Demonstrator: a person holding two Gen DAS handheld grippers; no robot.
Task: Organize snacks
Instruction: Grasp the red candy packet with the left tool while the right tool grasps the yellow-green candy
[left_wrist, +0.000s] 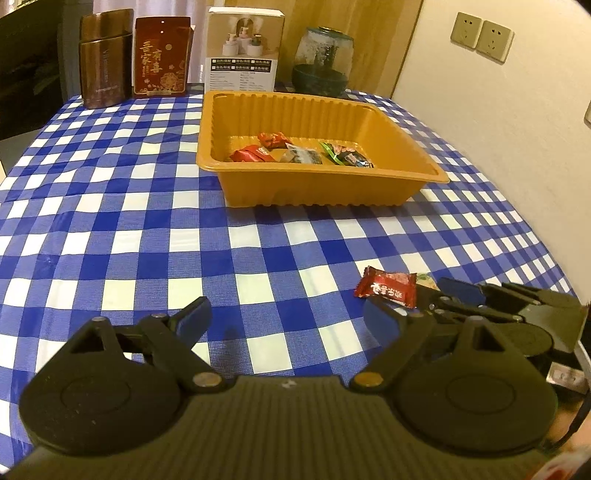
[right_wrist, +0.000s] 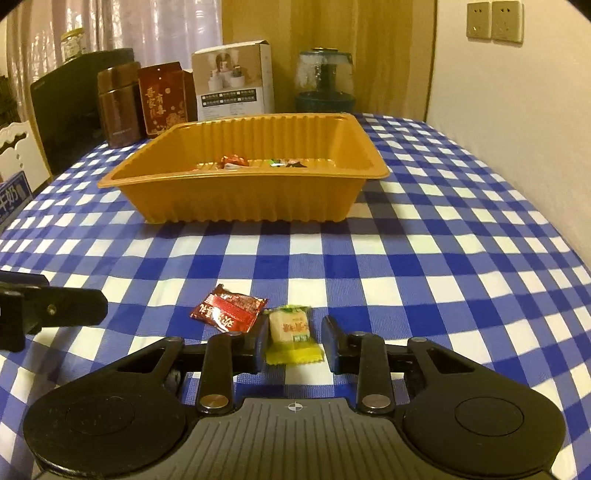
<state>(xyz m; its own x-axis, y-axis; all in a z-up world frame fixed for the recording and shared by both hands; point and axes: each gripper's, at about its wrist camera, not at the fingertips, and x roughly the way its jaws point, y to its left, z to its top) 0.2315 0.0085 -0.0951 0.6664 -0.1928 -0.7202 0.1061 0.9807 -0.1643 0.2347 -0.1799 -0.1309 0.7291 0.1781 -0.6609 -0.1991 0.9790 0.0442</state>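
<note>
On the checked tablecloth (right_wrist: 424, 258), my right claw (right_wrist: 295, 341) sits low with its fingers spread on either side of a yellow-wrapped candy (right_wrist: 290, 332), not yet pressing it. A red candy (right_wrist: 229, 307) lies just to its left, touching the cloth. My left claw (left_wrist: 286, 315) is spread wide over bare cloth, holding nothing. Farther back, the orange tray (right_wrist: 240, 201) holds several wrapped sweets (left_wrist: 295, 149). Behind it stand a brown tin (left_wrist: 105, 62), a red box (left_wrist: 160, 59), a white box (left_wrist: 242, 51) and a glass jar (left_wrist: 323, 61).
</note>
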